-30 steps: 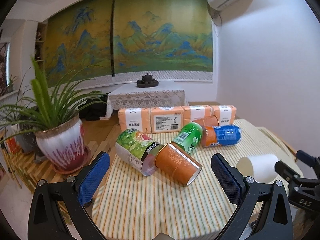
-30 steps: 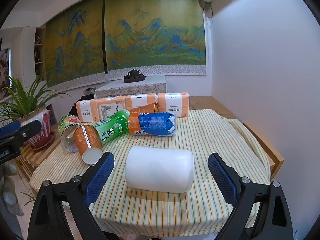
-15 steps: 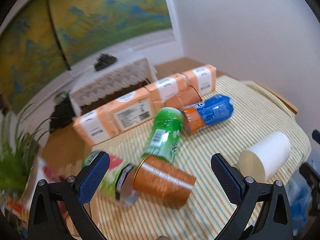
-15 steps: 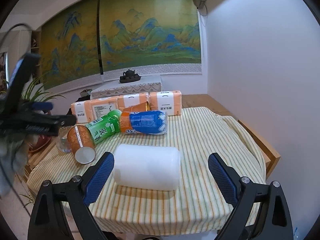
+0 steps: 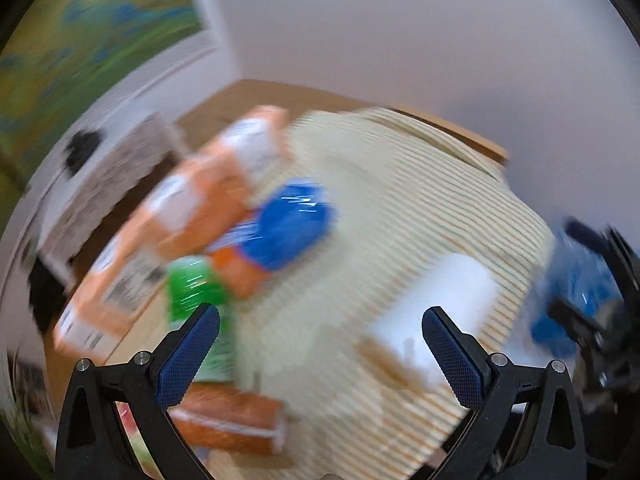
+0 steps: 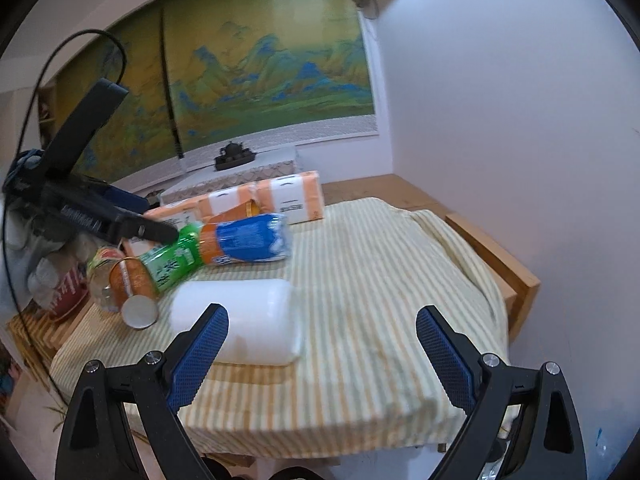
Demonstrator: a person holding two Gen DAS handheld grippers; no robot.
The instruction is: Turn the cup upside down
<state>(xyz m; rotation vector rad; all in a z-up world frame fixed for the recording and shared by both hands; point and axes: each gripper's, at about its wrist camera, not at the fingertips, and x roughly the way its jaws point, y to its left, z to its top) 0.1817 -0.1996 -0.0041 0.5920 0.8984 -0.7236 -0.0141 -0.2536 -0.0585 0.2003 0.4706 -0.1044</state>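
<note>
Lying sideways on the striped yellow tablecloth [image 6: 380,280], the white frosted plastic cup [image 6: 236,320] looks light, slippery, best pinched mid-wall; left gripper [image 5: 320,350] and right gripper [image 6: 322,346] both gape wide, empty.

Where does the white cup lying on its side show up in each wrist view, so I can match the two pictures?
Left wrist: white cup lies low and right of centre, blurred, just behind the right-hand jaw.
Right wrist: white cup lies low and left of centre, on the striped cloth, partly behind the left-hand jaw.
Shared landmark: the blue bottle on its side, behind the cup in both.
</note>
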